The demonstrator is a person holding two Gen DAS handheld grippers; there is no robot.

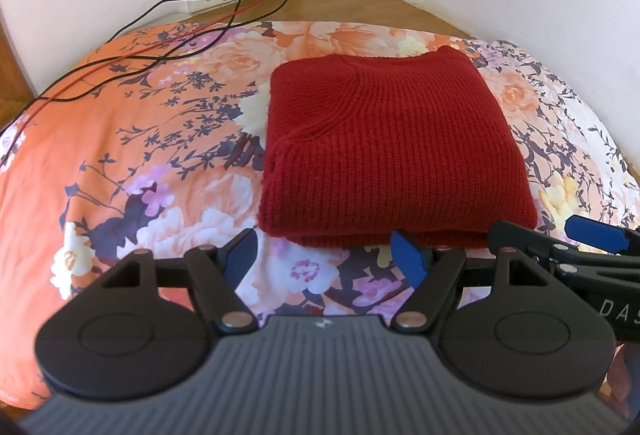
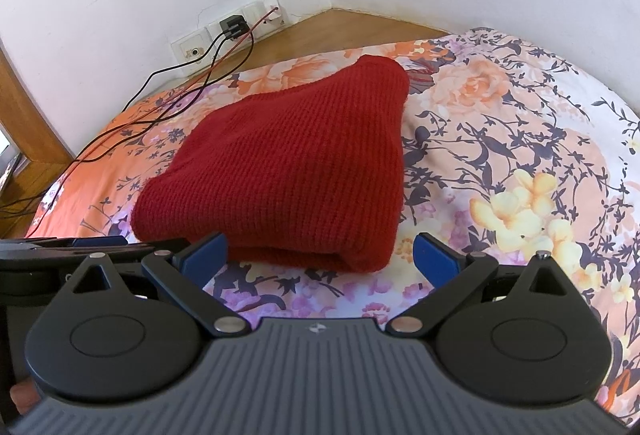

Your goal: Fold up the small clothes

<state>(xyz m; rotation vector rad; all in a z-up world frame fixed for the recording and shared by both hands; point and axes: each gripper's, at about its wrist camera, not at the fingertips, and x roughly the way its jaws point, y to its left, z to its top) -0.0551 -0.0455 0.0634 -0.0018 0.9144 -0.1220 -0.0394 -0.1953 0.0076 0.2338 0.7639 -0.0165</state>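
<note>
Left wrist view: ribbed red knit sweater [image 1: 384, 151], folded square, lies at twelve o'clock; both grippers [image 1: 326, 255] [image 2: 320, 255] gape empty.

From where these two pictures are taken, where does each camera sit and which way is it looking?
Left wrist view: sits on the left gripper, looking forward along its open fingers at the folded red sweater on the floral bedcover; the right gripper pokes in at the right edge.
Right wrist view: sits on the right gripper, fingers open, facing the sweater from further right; the left gripper shows at the left edge.
Both share the sweater, bedcover, cables and wall sockets.
</note>
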